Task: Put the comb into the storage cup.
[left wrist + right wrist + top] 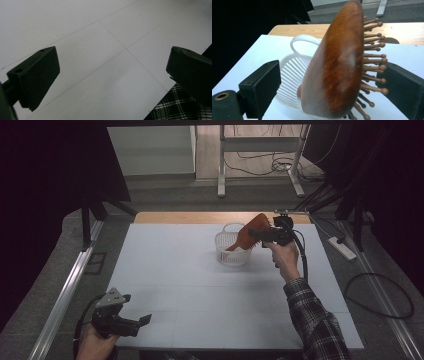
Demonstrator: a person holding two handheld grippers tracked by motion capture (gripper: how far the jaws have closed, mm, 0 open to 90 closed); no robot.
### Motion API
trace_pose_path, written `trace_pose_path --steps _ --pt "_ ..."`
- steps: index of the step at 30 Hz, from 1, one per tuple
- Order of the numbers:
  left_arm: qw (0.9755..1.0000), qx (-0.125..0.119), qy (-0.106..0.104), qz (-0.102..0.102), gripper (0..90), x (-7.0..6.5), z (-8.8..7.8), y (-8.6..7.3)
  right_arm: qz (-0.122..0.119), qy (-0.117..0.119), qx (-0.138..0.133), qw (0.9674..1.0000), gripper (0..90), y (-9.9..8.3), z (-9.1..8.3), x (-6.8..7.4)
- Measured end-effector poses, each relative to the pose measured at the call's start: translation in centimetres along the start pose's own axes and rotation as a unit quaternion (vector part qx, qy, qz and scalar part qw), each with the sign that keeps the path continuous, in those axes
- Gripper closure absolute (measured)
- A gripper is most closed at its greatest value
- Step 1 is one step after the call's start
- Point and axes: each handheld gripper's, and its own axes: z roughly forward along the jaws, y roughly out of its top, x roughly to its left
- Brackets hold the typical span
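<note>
A wooden hairbrush (pixel 251 230) stands tilted in a white slatted basket (pixel 225 256), handle down and head sticking out toward the back right. My right gripper (pixel 257 233) straddles the brush head. In the right gripper view the brush (pixel 337 67) is between the jaws of the right gripper (pixel 329 75). A gap separates its smooth back from the left pad, and its bristle tips reach the right pad. The basket (pixel 287 75) is behind and below. My left gripper (pixel 137 309) is open at the near left corner of the white table (pixel 170 270), and in its own view the left gripper (pixel 112 67) holds nothing.
A wooden strip (pixel 190 217) borders the table's far edge. A power strip (pixel 342 247) and cables (pixel 380 295) lie on the floor to the right. A metal frame (pixel 260 165) stands beyond the table. A plaid sleeve (pixel 315 325) reaches in from the lower right.
</note>
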Motion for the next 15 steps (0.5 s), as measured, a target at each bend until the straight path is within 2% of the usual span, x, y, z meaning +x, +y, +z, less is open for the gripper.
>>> trace_pose_path --steps 8,13,15 --pt "1.0000 0.002 0.001 0.002 0.0 0.0 0.0 0.0 -0.016 0.003 -0.002 0.9999 5.5 0.0 -0.6 0.5" --pt "1.0000 0.002 0.000 0.003 0.0 0.0 0.0 0.0 -0.034 -0.004 0.000 0.9994 3.2 0.0 -0.9 0.8" --pt "1.0000 0.002 0.000 0.003 0.0 0.0 0.0 0.0 -0.049 -0.012 0.005 0.9987 1.6 -0.1 -1.1 1.0"
